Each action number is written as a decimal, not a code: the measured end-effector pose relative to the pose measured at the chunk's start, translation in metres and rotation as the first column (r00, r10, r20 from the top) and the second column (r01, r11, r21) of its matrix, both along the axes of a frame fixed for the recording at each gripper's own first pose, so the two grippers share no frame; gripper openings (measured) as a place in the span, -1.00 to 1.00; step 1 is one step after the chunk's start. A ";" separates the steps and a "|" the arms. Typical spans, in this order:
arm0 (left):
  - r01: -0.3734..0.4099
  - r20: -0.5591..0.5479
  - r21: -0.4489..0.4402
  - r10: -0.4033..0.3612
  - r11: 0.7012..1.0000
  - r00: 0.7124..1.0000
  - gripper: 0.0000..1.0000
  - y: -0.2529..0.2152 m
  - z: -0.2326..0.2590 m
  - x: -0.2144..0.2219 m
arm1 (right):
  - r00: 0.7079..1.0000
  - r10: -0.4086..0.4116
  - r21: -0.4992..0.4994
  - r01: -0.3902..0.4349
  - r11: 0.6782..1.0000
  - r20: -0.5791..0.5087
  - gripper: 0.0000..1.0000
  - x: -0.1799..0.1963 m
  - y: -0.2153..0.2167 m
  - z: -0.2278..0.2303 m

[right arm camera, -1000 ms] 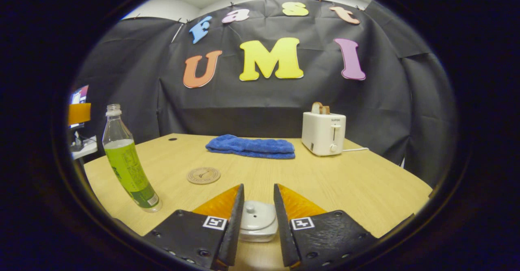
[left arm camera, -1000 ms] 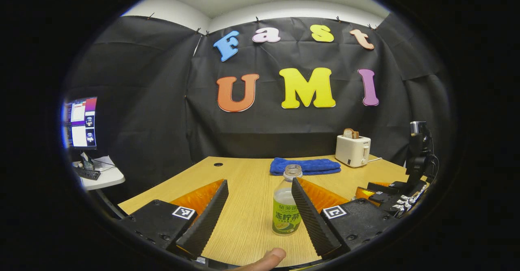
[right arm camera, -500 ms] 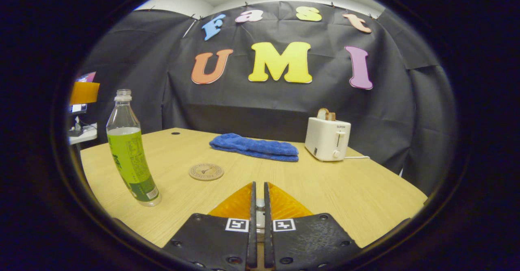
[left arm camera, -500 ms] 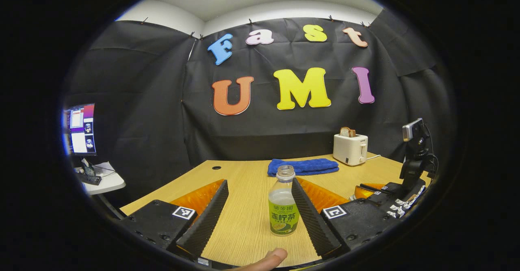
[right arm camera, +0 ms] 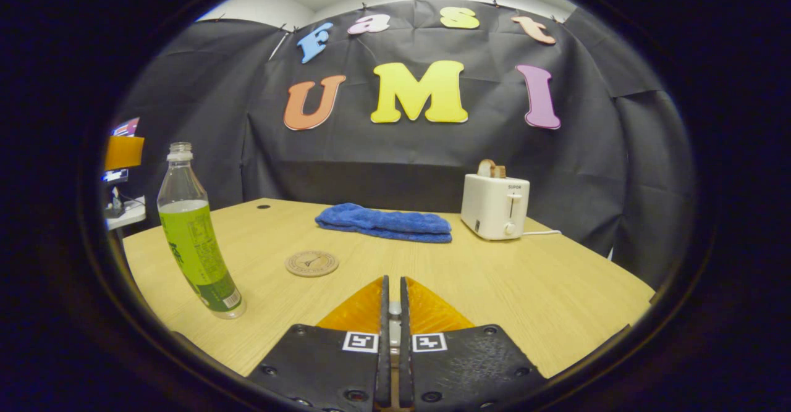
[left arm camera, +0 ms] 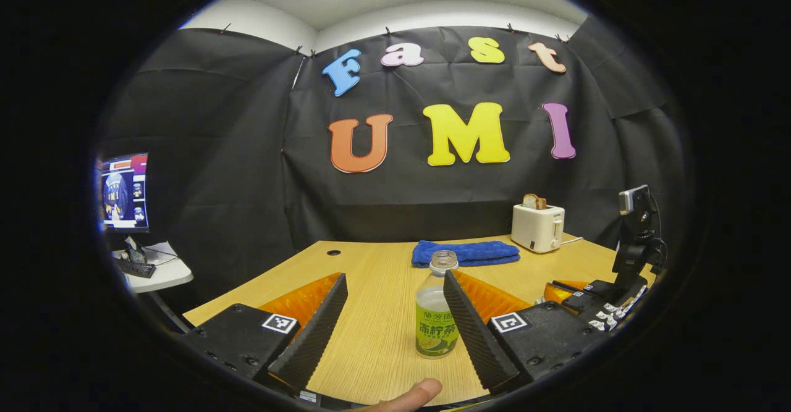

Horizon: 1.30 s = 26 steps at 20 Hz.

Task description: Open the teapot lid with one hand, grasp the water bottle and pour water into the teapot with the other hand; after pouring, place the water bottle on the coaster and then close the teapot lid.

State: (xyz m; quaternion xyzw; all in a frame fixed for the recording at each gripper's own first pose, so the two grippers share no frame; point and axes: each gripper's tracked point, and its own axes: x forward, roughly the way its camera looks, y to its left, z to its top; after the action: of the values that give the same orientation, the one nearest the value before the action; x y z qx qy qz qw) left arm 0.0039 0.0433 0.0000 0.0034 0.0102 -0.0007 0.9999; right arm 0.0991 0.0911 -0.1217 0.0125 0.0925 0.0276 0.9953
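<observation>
- Wood desk (right arm camera: 494, 288) in a black-cloth booth; blue towel (right arm camera: 384, 222) and white toaster (right arm camera: 495, 207) at the back, monitor (left arm camera: 123, 191) off to the side.
- My left gripper (left arm camera: 390, 322) has its fingers wide apart; the water bottle (left arm camera: 436, 319) stands upright on the desk between them, close to the right-hand finger, and I cannot tell if they touch.
- My right gripper (right arm camera: 391, 338) has its fingers nearly together, pinching a small pale piece; probably the teapot lid knob, mostly hidden.
- Round coaster (right arm camera: 312, 263) lies bare on the desk, between bottle and towel.
- Fingertip (left arm camera: 414, 395) at the bottom edge of the left gripper view.
</observation>
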 end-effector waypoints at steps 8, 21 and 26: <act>0.008 -0.021 -0.006 -0.008 1.000 1.000 0.96 -0.001 -0.008 0.004 | 0.998 0.067 0.020 -0.067 0.998 0.017 -1.00 -0.004 0.005 0.024; 0.045 -0.083 -0.059 -0.050 0.997 0.995 0.96 -0.010 -0.038 0.024 | 0.983 0.001 0.008 -0.003 1.000 0.183 -1.00 -0.048 -0.056 0.118; 0.124 -0.108 -0.095 -0.134 0.988 0.985 0.96 -0.030 -0.045 0.020 | 0.985 0.004 0.039 -0.011 0.999 0.175 -1.00 -0.053 -0.068 0.109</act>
State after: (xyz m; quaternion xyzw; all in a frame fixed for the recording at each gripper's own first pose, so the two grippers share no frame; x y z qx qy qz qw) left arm 0.0243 0.0136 -0.0453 -0.0398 0.0671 -0.0663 0.9947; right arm 0.0460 0.0235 -0.0129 0.0294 0.0043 0.0342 0.9990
